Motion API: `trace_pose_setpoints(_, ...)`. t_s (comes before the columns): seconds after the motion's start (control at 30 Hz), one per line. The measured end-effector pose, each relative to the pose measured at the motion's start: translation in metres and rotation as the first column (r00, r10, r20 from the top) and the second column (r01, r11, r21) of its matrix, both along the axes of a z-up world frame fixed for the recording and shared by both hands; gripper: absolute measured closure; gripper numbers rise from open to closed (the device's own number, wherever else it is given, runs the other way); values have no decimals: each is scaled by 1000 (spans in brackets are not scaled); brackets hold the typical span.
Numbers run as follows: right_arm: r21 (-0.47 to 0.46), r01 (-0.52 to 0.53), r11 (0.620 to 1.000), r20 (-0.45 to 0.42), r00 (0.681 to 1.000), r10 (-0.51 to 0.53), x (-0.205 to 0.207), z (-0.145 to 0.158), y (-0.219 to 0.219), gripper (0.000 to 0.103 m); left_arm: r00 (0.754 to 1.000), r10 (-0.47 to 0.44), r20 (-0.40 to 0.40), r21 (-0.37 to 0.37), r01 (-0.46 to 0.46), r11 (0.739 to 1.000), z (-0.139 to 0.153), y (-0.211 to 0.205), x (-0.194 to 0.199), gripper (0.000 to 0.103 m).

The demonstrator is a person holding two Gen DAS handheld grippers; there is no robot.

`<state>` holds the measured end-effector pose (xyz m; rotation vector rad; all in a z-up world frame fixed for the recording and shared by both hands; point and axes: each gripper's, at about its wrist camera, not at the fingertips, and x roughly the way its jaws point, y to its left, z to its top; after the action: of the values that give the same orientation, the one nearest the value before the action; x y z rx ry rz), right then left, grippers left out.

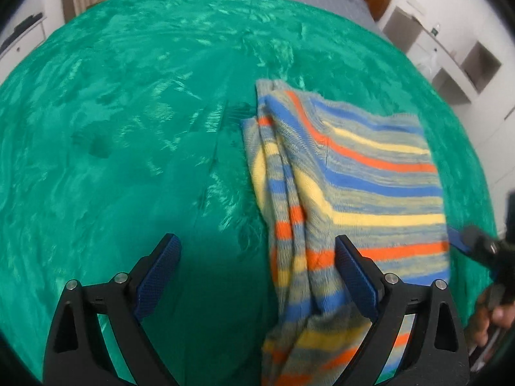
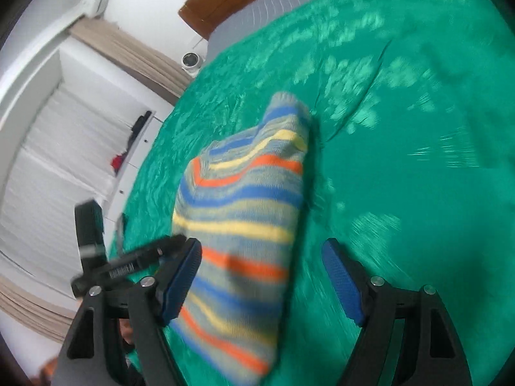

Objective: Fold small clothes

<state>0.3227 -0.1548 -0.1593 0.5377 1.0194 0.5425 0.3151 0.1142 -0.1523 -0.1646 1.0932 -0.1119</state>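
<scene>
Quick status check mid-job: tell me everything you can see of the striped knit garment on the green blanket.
The striped knit garment is a small knitted piece with blue, orange, yellow and grey-beige bands. It lies partly folded on the green blanket, with bunched lengthwise folds along one side and a flatter panel beside them. Both the left gripper and the right gripper stand open over its near end; neither visibly clamps it.

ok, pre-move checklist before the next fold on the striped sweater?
1. Left gripper open: ok, nothing pinched.
2. Right gripper open: ok, jaws wide, sweater's edge lies between them, not pressed.
3. Striped sweater lying on the green blanket: ok.
4. Sweater flat: not ok, its left side is bunched in ridges.
5. Grippers apart from each other: ok in both wrist views, but close.
6. Fold lined up edge to edge: cannot tell, near end is hidden and blurred.
</scene>
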Motion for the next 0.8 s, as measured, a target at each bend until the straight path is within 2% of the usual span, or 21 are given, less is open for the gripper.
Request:
trace_pose_setpoints(0.03, 38, -8, 999, -38, 999, 10, 12, -10, 5, 30, 1000, -11, 0, -2, 11, 1000, -1, -2, 2, 7)
trace_pose_setpoints(0.07, 72, -15, 997, -64, 998, 20, 20, -18, 11, 34, 1000, -28, -6, -17, 28, 999, -3, -6, 4, 14)
trace_pose_setpoints(0.1, 101, -34, 994, -81, 996, 42, 29, -24, 22, 45, 999, -46, -22, -42, 45, 998, -5, -9, 6, 25)
trace_pose_setpoints(0.13, 78, -49, 996, -85, 995, 55, 32, -25, 31, 68, 997, -64, -34, -69, 62, 996, -7, -11, 7, 58)
trace_pose_setpoints(0.17, 11, -66, 998, -82, 994, 67, 34, -23, 42, 79, 996, -79, -45, -105, 74, 992, -8, -14, 8, 81)
trace_pose_setpoints(0.2, -108, -85, 991, -52, 995, 80, 32, -16, 57, 79, 997, -68, -37, -92, 64, 994, -7, -17, 8, 82)
trace_pose_setpoints(0.23, -296, -100, 950, 34, 993, 115, 22, 0, 80, 81, 998, -66, -15, -61, 65, 996, -4, -21, 5, 85)
trace_pose_setpoints(0.27, -379, -101, 920, 81, 987, 141, 15, 8, 92, 81, 997, -70, 10, -26, 71, 997, 1, -27, 0, 86)
trace_pose_setpoints(0.3, -468, -93, 879, 146, 973, 181, 4, 20, 107, 82, 997, -73, 36, -1, 73, 997, 7, -30, -5, 86)
trace_pose_setpoints(0.33, -508, -77, 858, 219, 952, 215, -10, 36, 119, 82, 996, -73, 59, 4, 72, 997, 14, -29, -7, 87)
trace_pose_setpoints(0.4, -497, -52, 866, 297, 928, 226, -26, 60, 125, 82, 991, -66, 116, -5, 67, 998, 34, -28, -15, 87)
trace_pose_setpoints(0.5, -445, -9, 895, 367, 910, 191, -33, 88, 118, 82, 973, -69, 220, 7, 69, 998, 73, -29, -23, 86)
trace_pose_setpoints(0.53, -423, 0, 906, 371, 913, 173, -31, 93, 112, 82, 970, -66, 233, 10, 65, 998, 79, -31, -22, 83)
trace_pose_setpoints(0.57, -401, 7, 916, 364, 919, 152, -25, 95, 105, 81, 971, -57, 233, 16, 55, 998, 81, -34, -19, 71)
trace_pose_setpoints(0.6, -368, 11, 930, 324, 939, 117, -14, 92, 93, 73, 975, -38, 217, 42, 30, 999, 78, -37, -16, 64)
trace_pose_setpoints(0.63, -360, 19, 933, 284, 954, 91, -9, 85, 83, 48, 979, -19, 202, 81, 3, 997, 74, -39, -16, 40)
trace_pose_setpoints(0.67, -374, 40, 926, 243, 968, 56, -4, 77, 72, 29, 982, 2, 191, 132, -27, 991, 68, -38, -19, 25)
trace_pose_setpoints(0.7, -397, 85, 914, 205, 979, -2, -6, 65, 53, 6, 980, 17, 196, 176, -52, 983, 63, -39, -26, 23)
trace_pose_setpoints(0.8, -421, 129, 898, 192, 980, -51, -41, 51, 16, 6, 969, 27, 247, 238, -87, 967, 57, -37, -71, 21)
